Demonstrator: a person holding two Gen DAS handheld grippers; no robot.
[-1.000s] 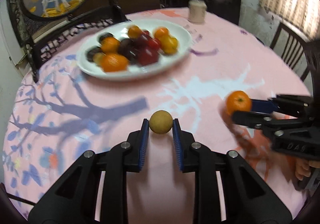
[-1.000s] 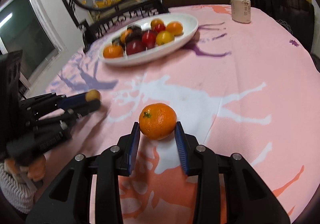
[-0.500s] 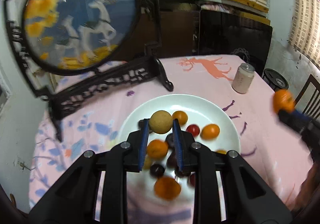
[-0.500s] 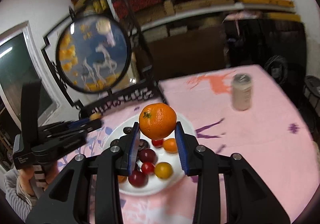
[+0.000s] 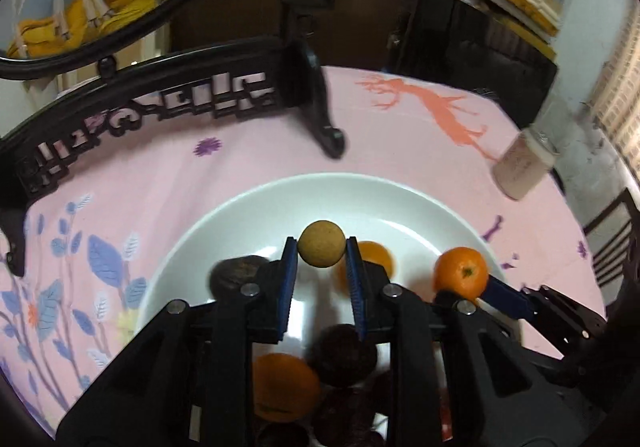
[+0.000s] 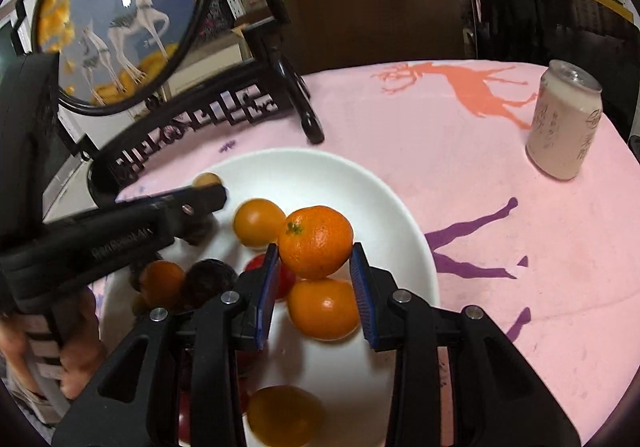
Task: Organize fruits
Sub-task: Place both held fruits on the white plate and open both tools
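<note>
My left gripper (image 5: pixel 321 252) is shut on a small round tan fruit (image 5: pixel 321 249) and holds it above the white plate (image 5: pixel 360 195). My right gripper (image 6: pixel 315 253) is shut on an orange mandarin (image 6: pixel 316 241), above the plate's (image 6: pixel 320 171) right side. The plate holds several oranges (image 6: pixel 323 309) and dark red fruits (image 5: pixel 344 355). The right gripper with its mandarin (image 5: pixel 462 273) shows at the right of the left wrist view. The left gripper with its tan fruit (image 6: pixel 206 180) shows at the left of the right wrist view.
A round painted screen on a black carved stand (image 6: pixel 192 119) rises just behind the plate. A pale drink can (image 6: pixel 564 123) stands on the pink tablecloth (image 6: pixel 500 207) at the right. Shelves and dark furniture lie behind the table.
Both grippers have lifted their fruits off the tablecloth and carried them forward over the plate, then come lower and closer to it. Both stay shut on their fruit.
</note>
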